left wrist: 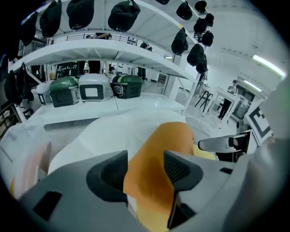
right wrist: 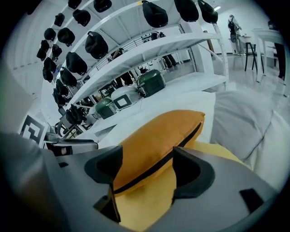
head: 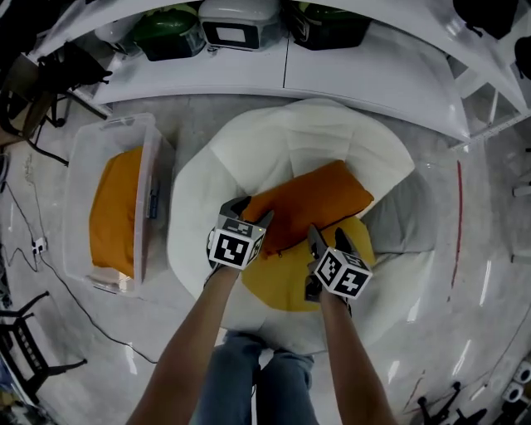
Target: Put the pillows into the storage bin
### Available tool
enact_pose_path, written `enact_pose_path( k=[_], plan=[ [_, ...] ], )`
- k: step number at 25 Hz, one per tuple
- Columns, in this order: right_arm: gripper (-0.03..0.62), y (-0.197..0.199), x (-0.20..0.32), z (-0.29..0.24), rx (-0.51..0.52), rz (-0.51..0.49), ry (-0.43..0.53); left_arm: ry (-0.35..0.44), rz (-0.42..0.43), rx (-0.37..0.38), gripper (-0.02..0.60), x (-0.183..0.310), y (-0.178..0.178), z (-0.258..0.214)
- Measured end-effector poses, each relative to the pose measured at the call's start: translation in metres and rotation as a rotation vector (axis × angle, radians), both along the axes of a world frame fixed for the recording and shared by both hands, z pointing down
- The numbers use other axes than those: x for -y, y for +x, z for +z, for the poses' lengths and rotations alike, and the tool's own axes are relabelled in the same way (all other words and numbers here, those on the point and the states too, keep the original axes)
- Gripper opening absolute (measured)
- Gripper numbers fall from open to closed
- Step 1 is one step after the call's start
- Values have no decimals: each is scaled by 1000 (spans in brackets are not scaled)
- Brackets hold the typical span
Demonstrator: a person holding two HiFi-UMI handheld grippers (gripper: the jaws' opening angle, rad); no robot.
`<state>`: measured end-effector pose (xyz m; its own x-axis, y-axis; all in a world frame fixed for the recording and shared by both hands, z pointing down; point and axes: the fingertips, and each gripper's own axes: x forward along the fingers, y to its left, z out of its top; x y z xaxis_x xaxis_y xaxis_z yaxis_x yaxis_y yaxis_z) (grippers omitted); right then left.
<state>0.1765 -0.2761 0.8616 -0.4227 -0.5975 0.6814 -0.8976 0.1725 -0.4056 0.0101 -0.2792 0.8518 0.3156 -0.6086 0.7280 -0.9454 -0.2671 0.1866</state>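
Two hand-held grippers are over a large white cushion [head: 290, 141] that sits on the floor, each at the end of a bare forearm. On that cushion an orange pillow [head: 311, 199] lies aslant, resting partly on a yellow pillow [head: 282, 278] beneath it; a grey pillow [head: 398, 220] lies just beside them, toward the right in the head view. The left gripper [head: 251, 212] is at the orange pillow's near left corner. Its own view shows the jaws standing apart with that corner between them, and the pads are not seen to clamp the fabric: released, nothing grasped. The right gripper [head: 328, 241] is over the yellow pillow, at the orange pillow's near edge. Its view shows the jaws likewise spread, with the orange pillow's dark-seamed edge and the yellow pillow visible through the gap: released, nothing grasped. The storage bin [head: 153, 166], clear plastic, stands on the floor to the left of the white cushion, apart from both grippers. A second orange pillow [head: 112, 212] lies inside it. Behind the cushion runs a low white shelf [head: 373, 75] carrying a white case [head: 239, 23] flanked by two green cases [head: 170, 33]. Both gripper views show dark helmet-like items hung in rows on the racking above. Black cables [head: 50, 274] trail across the floor left of the bin.
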Motion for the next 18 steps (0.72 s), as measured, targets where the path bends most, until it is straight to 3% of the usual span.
enact_pose_path(
  k=[5,10,12,15,18],
  plan=[
    [360,-4,0,40,46,14,-49,-80,98,-43,256,0,21,45],
    [334,-15,9,48,83,-1,-50,-80,110,-126,198,-1,31,58],
    [290,-17,10,48,77,-17,-45,-62,124,-124,161,-2,34,59],
    [168,-19,7,44,68,-13,-27,-35,155,-85,107,-2,39,56],
    [96,-22,3,36,58,-25,9,-5,130,-108,58,-4,37,44]
  ],
)
